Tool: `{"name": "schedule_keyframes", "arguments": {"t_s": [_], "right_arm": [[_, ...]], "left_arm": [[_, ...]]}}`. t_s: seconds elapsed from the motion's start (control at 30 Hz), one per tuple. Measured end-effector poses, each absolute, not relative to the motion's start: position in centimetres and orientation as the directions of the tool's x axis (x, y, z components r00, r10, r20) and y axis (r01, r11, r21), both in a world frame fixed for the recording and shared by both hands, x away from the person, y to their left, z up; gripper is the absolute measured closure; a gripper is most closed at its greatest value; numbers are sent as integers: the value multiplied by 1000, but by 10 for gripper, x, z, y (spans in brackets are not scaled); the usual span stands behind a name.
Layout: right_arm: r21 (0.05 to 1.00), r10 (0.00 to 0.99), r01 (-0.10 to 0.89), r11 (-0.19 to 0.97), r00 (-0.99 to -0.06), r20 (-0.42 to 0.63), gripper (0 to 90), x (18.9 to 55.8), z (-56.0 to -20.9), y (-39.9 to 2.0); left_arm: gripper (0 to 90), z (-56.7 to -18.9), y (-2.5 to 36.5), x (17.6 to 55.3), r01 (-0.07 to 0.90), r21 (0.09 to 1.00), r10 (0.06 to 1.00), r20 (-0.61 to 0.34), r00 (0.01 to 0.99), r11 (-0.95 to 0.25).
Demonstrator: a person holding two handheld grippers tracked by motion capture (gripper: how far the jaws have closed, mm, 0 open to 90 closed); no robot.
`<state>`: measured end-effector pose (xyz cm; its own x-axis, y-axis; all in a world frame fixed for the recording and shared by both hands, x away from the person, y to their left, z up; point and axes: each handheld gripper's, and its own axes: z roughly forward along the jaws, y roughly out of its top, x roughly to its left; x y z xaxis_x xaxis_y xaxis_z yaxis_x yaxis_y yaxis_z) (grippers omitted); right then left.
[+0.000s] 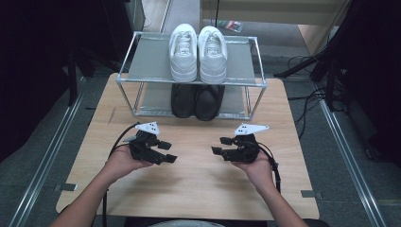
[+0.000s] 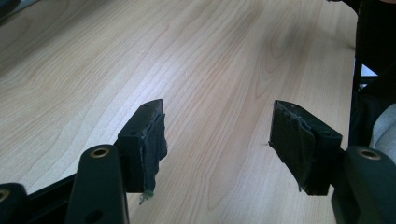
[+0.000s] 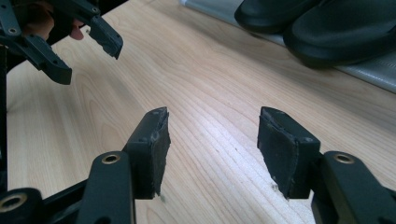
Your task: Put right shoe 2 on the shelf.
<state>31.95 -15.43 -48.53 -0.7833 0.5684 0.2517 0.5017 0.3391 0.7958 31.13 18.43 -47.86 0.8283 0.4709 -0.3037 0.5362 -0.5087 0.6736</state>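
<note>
A pair of white sneakers (image 1: 197, 52) stands on the top shelf of a metal shoe rack (image 1: 142, 61) at the far side of the wooden table (image 1: 198, 189). A pair of black shoes (image 1: 197, 100) sits on the rack's lower shelf, and their toes (image 3: 327, 28) show in the right gripper view. My left gripper (image 1: 168, 152) rests low over the table at the left, open and empty (image 2: 218, 123). My right gripper (image 1: 221, 145) faces it from the right, also open with bare wood between its pads (image 3: 214, 126). The left gripper (image 3: 88, 60) appears at the upper left of the right gripper view.
The rack's lower shelf edge (image 3: 364, 74) lies just beyond the right gripper. Metal rails (image 1: 52, 156) run along the floor on both sides of the table. Cables (image 1: 307, 94) lie on the floor at the right. Bare wood stretches between the two grippers.
</note>
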Motion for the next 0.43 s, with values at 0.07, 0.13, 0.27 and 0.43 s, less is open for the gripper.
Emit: {"name": "schedule_keyframes", "arguments": {"t_s": [0.07,0.13,0.27,0.43], "right_arm": [[793,569,505,341,-782,253,446,320,-486,-154],[792,570,508,340,-780,256,446,321,-486,-154],[785,567,514,346,-781,262,453,320,-487,-154],[788,556,496,365,-795,243,441,319,-487,-151]], "left_arm": [[358,-479,184,311,538,674,474,-304,826,-506],[355,-480,184,312,544,671,475,-311,823,-504],[343,-481,183,312,554,665,478,-322,817,-500],[285,-482,183,312,553,674,475,-325,818,-490]]}}
